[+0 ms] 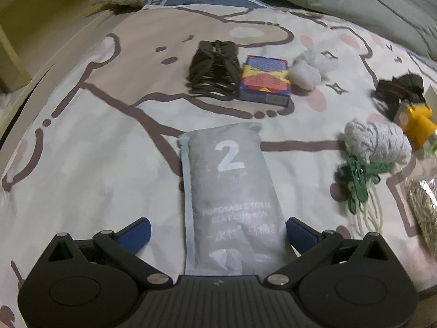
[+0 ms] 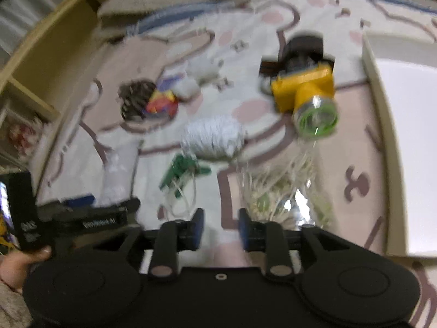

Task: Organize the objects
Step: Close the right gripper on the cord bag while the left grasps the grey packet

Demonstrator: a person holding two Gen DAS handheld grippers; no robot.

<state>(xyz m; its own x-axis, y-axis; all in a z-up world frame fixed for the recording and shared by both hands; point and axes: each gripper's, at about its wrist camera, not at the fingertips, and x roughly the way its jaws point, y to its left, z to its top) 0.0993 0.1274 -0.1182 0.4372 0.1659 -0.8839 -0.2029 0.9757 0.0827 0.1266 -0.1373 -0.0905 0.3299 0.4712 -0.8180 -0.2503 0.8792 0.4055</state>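
A grey packet [image 1: 229, 191] printed with a large "2" lies lengthwise on the cartoon-print bedsheet [image 1: 82, 150]. My left gripper [image 1: 218, 227] stands wide open astride its near end, and the blue pads [image 1: 140, 231] do not touch it. In the blurred right wrist view my right gripper [image 2: 221, 227] is open a small way with only sheet between its pads. A clear bag of beige strings [image 2: 281, 191] lies just past its right finger. The left gripper's body [image 2: 82, 218] and the hand [image 2: 16, 268] holding it show at the lower left.
A black bundle [image 1: 214, 71], colourful box [image 1: 265, 78] and cotton wad [image 1: 304, 73] sit in a row. A yellow headlamp [image 2: 303, 90], pale yarn bundle [image 2: 213, 136] and green clips [image 2: 180, 172] lie mid-bed. A white box [image 2: 409, 150] stands right, a wooden shelf [image 2: 41, 54] left.
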